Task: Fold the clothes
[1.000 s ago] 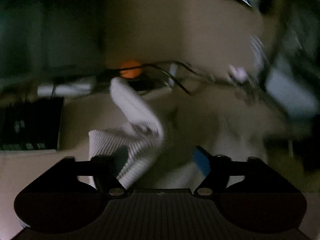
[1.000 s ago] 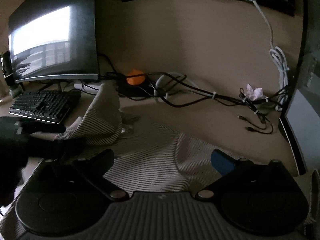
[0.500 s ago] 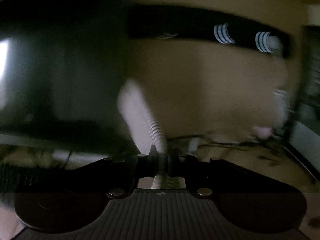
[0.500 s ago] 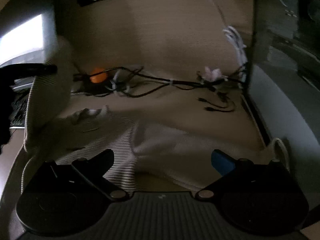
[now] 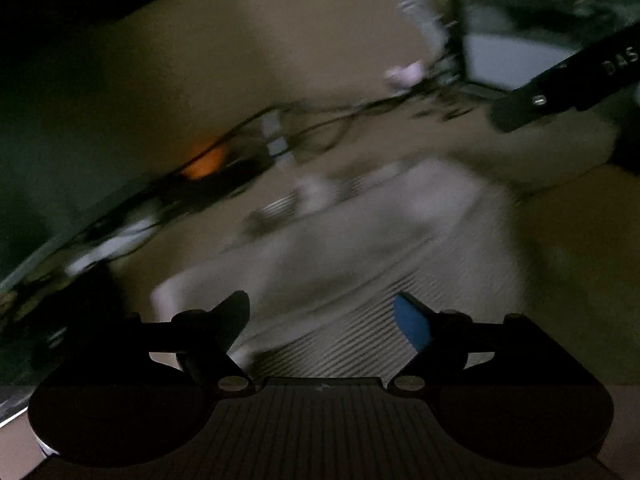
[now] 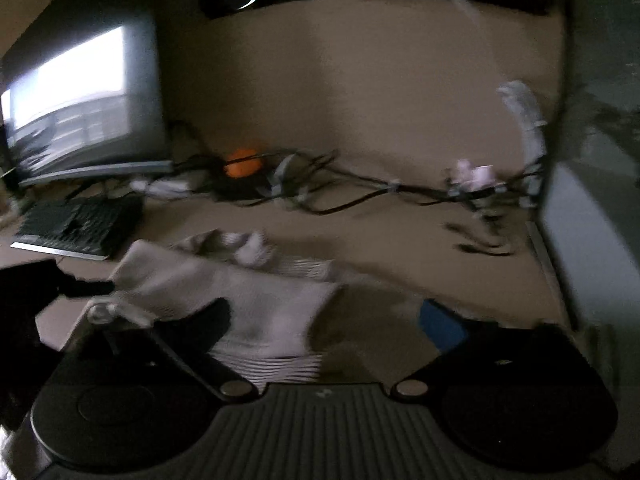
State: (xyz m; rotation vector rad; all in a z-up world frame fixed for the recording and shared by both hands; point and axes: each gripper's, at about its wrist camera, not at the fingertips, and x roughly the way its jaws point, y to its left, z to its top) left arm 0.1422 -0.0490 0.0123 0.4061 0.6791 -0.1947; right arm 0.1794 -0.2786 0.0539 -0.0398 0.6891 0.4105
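On the tan desk, a striped garment lies bunched in a low heap just in front of both grippers — blur hides its folds. The left gripper has its jaws spread wide above the cloth with nothing between them, and the right gripper is likewise wide and empty. Behind the heap sit a keyboard, a lit monitor, tangled cables and an orange ball.

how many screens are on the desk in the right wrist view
2. A lit monitor stands at the back left behind the keyboard. The edge of a second screen runs down the right side. More may sit outside the frame.
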